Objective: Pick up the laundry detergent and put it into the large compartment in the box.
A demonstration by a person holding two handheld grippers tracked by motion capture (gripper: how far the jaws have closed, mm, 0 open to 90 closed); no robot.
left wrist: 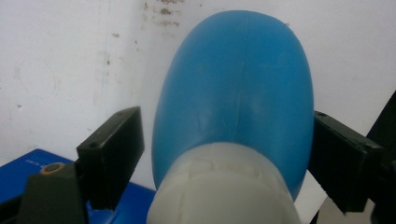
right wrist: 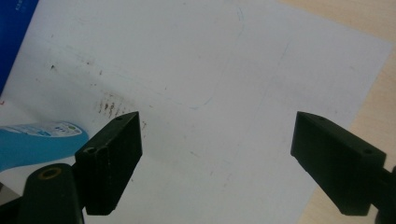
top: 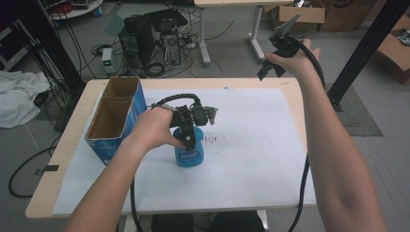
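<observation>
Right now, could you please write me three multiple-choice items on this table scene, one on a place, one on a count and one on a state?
1. Where does the blue cardboard box stand?
A. at the table's left side, beside the blue bottle
B. at the table's right edge
C. on the floor

2. How many open compartments does the box show?
A. one
B. two
C. four

3. How is the right gripper?
A. shut on the bottle
B. shut on the box
C. open, raised above the table's far right corner

Answers:
1 A: the high view shows the box left of the blue bottle on the white sheet.
2 B: a cardboard divider splits its open top in two.
3 C: in the right gripper view its jaws stand wide apart with nothing between them, while the left gripper straddles the bottle.
</observation>
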